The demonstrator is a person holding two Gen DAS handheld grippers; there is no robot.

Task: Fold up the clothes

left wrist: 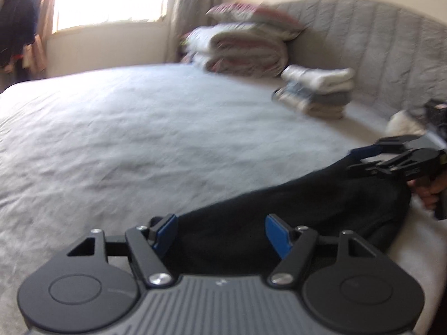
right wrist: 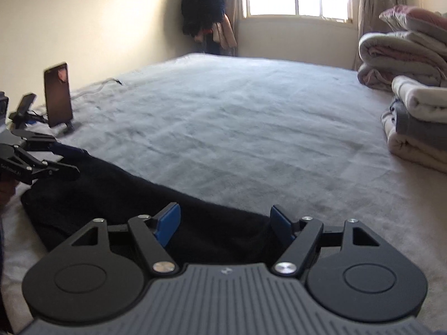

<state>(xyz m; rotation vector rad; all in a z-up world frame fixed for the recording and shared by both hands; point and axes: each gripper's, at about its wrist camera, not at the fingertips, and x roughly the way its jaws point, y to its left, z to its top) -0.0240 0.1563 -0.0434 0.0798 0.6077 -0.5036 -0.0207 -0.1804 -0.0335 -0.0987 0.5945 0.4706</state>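
Pale grey bedsheet (right wrist: 237, 117) fills nearly everything here, fuzzy and a little rumpled, with a padded grey headboard (left wrist: 377, 42) curving round the far side. Up against it sit rolled blankets (left wrist: 240, 47) in a tall heap, and just beside them a smaller stack of folded towels (right wrist: 419, 122). Down at the near edge lies the black garment (right wrist: 111, 195) — a long dark strip stretched flat across the sheet between both tools. The left gripper (left wrist: 220, 234) hovers over one end of it, jaws spread wide, blue pads apart with black cloth showing between them. The right gripper (right wrist: 223, 226) is at the other end, jaws just as wide, nothing pinched. A phone (right wrist: 58, 95) stands propped upright near the bed's far-left edge — small, dark-screened
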